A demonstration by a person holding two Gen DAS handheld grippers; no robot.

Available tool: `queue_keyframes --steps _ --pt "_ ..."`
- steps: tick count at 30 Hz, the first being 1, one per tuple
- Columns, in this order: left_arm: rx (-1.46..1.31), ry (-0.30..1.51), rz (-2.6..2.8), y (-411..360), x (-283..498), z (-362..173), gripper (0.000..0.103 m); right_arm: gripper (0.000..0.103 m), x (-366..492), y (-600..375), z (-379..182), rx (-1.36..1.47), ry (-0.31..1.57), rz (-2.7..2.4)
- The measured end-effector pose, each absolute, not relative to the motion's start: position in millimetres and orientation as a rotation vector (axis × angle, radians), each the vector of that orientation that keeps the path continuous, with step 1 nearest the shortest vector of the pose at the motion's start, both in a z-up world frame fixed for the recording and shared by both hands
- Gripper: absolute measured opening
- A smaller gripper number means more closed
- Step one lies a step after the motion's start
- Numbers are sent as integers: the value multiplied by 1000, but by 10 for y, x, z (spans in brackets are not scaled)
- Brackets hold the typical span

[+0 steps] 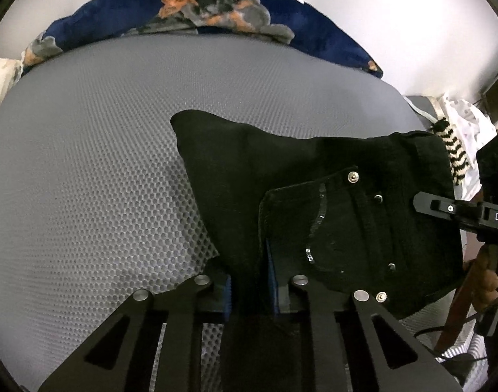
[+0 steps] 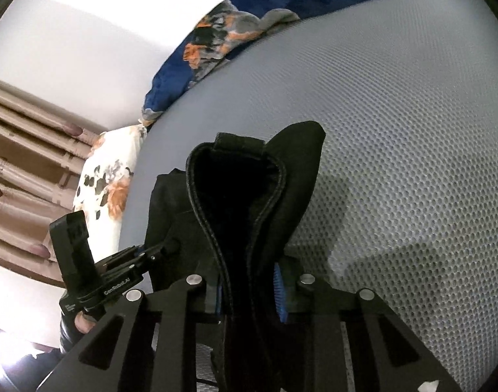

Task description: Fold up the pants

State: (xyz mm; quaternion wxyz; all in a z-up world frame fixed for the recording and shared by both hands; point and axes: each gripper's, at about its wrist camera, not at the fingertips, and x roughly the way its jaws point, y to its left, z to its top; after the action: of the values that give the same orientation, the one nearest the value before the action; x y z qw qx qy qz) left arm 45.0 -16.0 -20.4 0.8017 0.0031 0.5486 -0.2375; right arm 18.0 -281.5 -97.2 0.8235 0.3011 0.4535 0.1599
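Both grippers, left gripper (image 1: 249,290), right gripper (image 2: 249,290), apparently clamping black pants (image 1: 330,202), open mattress (image 1: 85,163) leftward.

"DAS" on right gripper (image 1: 425,204), "GenRobot.AI" on left gripper (image 2: 157,254)

a grey honeycomb-mesh mattress (image 1: 102,170) fills my view. at twelve o'clock a navy floral blanket (image 1: 216,6) lies against the plain white wall (image 1: 396,16); at nine o'clock, from my right wrist, beige pleated curtains (image 2: 23,170) hang.
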Motion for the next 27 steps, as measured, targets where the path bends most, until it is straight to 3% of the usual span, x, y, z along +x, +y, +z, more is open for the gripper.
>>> queue_keyframes --steps 27 --pt "-14 1059 -409 37 1531 137 17 22 1561 -2509 -595 581 929 428"
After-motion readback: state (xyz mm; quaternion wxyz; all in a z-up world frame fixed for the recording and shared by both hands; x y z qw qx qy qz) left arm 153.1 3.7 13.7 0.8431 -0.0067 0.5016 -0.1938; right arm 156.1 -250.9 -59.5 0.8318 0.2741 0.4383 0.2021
